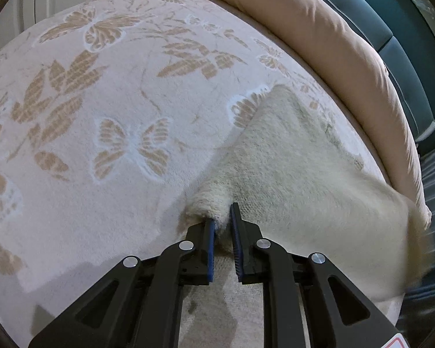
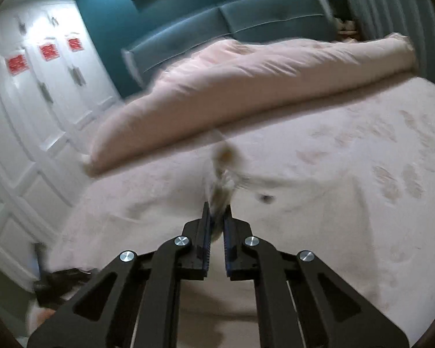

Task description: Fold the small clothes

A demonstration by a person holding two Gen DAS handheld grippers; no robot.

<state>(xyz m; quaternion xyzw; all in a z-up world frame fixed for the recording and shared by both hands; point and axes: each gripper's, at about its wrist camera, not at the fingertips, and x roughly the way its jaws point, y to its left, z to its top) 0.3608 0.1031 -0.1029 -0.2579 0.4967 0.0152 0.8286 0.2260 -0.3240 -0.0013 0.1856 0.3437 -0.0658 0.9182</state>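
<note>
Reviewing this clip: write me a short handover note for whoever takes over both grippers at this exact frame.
Left gripper: jaws shut on an edge of the cream fuzzy knit garment, which spreads to its right over the butterfly-patterned beige bedspread.
Right gripper: jaws shut on a bunched piece of fuzzy cream fabric, apparently the same garment; that view is motion-blurred.
Nearby: rolled pink duvet along the teal headboard.
Done: both holds taken; no finished fold visible.
Left: probably lay the garment flat, fold it, release.
</note>
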